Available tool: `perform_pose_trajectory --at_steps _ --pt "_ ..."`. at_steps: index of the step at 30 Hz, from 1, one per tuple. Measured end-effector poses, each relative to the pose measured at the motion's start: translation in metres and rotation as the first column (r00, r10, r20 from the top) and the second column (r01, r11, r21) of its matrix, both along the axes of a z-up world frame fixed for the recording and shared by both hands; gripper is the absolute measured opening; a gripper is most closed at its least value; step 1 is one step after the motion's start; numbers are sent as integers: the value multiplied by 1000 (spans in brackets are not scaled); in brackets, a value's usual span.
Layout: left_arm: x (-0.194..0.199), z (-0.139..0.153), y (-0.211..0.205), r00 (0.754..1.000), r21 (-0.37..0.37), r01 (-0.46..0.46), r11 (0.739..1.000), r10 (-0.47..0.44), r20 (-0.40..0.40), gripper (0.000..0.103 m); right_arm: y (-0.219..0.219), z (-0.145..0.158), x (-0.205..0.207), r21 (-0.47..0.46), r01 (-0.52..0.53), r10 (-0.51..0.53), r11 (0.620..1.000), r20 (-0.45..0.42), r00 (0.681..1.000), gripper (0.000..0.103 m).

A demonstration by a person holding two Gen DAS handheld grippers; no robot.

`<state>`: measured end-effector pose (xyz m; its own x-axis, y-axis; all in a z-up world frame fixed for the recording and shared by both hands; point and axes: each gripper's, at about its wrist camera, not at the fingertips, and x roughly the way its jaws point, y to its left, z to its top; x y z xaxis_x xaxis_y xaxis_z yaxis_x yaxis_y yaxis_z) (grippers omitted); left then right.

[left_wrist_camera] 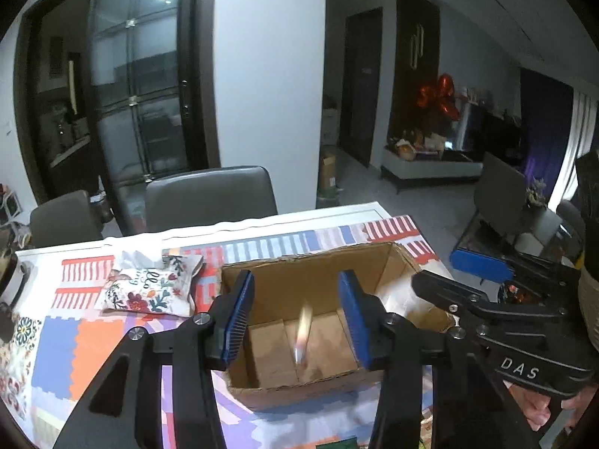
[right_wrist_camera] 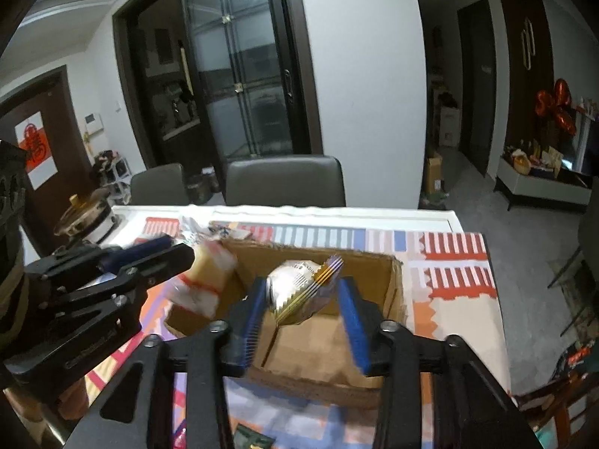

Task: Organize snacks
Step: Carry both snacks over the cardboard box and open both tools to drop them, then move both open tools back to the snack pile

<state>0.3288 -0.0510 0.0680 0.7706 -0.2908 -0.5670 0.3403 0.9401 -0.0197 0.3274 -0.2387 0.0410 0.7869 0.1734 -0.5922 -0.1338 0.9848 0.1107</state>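
Observation:
An open cardboard box [left_wrist_camera: 262, 385] stands on the patterned table; it also shows in the right wrist view [right_wrist_camera: 397, 288]. My left gripper [left_wrist_camera: 297, 318] is open above the box, and a blurred cream and red snack pack [left_wrist_camera: 302, 336] is in mid-air between its pads, over the box floor. The same pack [right_wrist_camera: 202, 280] shows blurred by the box's left wall, just off the left gripper [right_wrist_camera: 164, 250]. My right gripper [right_wrist_camera: 303, 318] is open over the box, and a silver and gold snack bag [right_wrist_camera: 299, 292] hangs loose between its pads.
A floral pouch [left_wrist_camera: 149, 292] lies on the table cloth [left_wrist_camera: 86, 348] left of the box. A round lidded pot [right_wrist_camera: 86, 220] stands at the far left. Two grey chairs [left_wrist_camera: 209, 194] stand behind the table. More snack packets [right_wrist_camera: 251, 439] lie at the near edge.

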Motion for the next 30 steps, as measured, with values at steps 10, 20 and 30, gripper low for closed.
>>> perform_pose_trajectory --at_steps 10,20,30 --pt "-54 1 7 999 25 -38 999 37 29 46 -2 -1 -44 -10 -9 10 1000 32 999 54" --pt "-116 -10 -4 998 34 -3 999 1 61 46 -11 -8 -103 -23 -19 20 1000 44 999 63" --pt "-160 -43 -10 1000 25 21 999 -22 12 46 -14 -33 -139 -59 -14 14 998 -6 1000 71"
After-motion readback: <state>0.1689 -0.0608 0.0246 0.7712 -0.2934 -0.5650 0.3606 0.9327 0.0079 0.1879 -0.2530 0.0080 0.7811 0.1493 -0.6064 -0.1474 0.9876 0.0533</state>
